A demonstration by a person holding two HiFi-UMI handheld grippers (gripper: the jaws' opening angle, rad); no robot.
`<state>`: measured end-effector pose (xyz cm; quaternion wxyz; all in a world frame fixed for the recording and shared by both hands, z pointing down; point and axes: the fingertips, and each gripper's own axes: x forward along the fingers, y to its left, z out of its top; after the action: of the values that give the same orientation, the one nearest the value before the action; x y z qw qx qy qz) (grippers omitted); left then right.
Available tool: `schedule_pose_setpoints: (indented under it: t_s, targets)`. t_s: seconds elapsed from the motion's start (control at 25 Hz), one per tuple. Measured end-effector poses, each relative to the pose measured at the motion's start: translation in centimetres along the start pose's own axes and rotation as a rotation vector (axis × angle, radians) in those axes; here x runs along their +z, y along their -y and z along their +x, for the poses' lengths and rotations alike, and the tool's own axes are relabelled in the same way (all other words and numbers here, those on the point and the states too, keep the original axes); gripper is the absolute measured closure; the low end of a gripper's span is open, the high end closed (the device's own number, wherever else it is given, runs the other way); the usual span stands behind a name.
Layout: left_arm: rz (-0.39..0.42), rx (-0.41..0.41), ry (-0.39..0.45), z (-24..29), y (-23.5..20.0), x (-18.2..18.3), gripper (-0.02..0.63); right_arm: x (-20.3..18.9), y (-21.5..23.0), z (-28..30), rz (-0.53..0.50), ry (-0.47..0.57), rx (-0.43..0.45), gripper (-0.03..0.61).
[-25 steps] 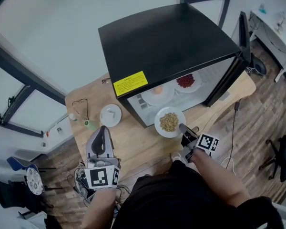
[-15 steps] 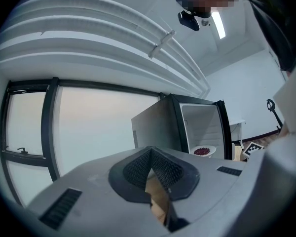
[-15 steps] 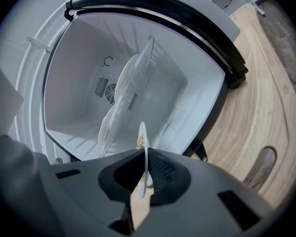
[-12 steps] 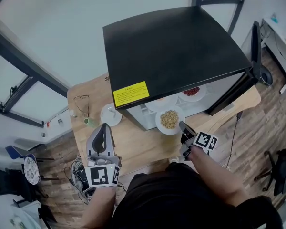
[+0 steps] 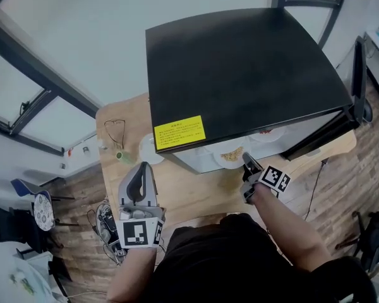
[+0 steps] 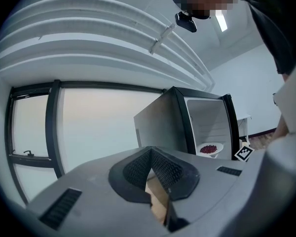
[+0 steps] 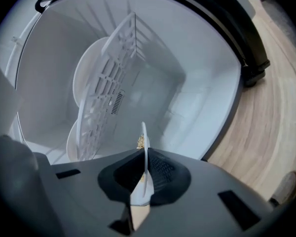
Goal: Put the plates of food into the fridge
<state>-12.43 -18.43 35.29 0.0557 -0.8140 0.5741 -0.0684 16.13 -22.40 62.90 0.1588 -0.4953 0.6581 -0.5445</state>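
Right gripper view: plate (image 7: 144,132) edge-on between pressed-together jaws, inside fridge (image 7: 197,98).

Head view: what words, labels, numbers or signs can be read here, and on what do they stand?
Yellow label on the fridge front edge: dark print, too small to read.
Square markers on the left gripper and right gripper: black-and-white patterns, no letters.
Nothing else is legible.

In mid-frame the fridge (image 5: 240,62) is black on top, white inside, with a yellow label (image 5: 179,132). The white plate (image 5: 230,155) carries tan, perhaps grainy, food. The table (image 5: 189,191) is pale wood. The grey left gripper (image 5: 141,166) and right gripper (image 5: 247,161) bear black-and-white square markers.
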Motion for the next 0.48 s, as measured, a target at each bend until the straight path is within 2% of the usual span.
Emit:
schedule_pose_setpoints:
  t_s: [0.36, 0.48]
  targets:
    - [0.026, 0.071, -0.024, -1.2, -3.2, -0.8, 0.611, -0.7, 0.0, 3.8, 0.018, -0.024, -0.023, 0.546]
    - [0.023, 0.088, -0.027, -1.5, -4.2, -1.0, 0.611, -0.8, 0.0, 4.4, -0.063, -0.037, -0.069, 0.546]
